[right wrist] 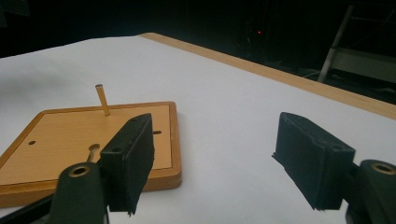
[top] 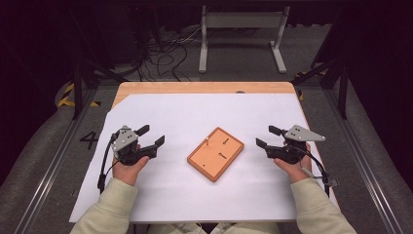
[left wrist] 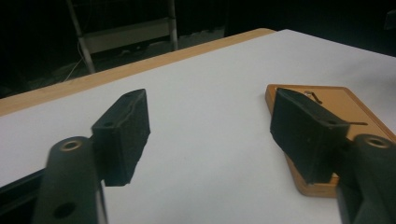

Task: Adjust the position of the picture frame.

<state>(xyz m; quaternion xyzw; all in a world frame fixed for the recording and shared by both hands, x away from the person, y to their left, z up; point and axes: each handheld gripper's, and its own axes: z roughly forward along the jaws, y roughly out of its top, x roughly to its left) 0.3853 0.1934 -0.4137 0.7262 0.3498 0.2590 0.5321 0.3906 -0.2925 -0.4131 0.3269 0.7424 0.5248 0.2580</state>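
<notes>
The wooden board [top: 215, 153] lies near the middle of the white-covered table [top: 204, 105], between the left gripper [top: 152, 136] and the right gripper [top: 266, 136], both with jaws wide and holding nothing. One thin peg [right wrist: 102, 99] stands upright near the board's far corner, while two loose pegs [top: 223, 148] lie flat on it. A careless reach could knock the upright peg over, push the board askew, or roll the small pegs off towards the table's edge.
</notes>
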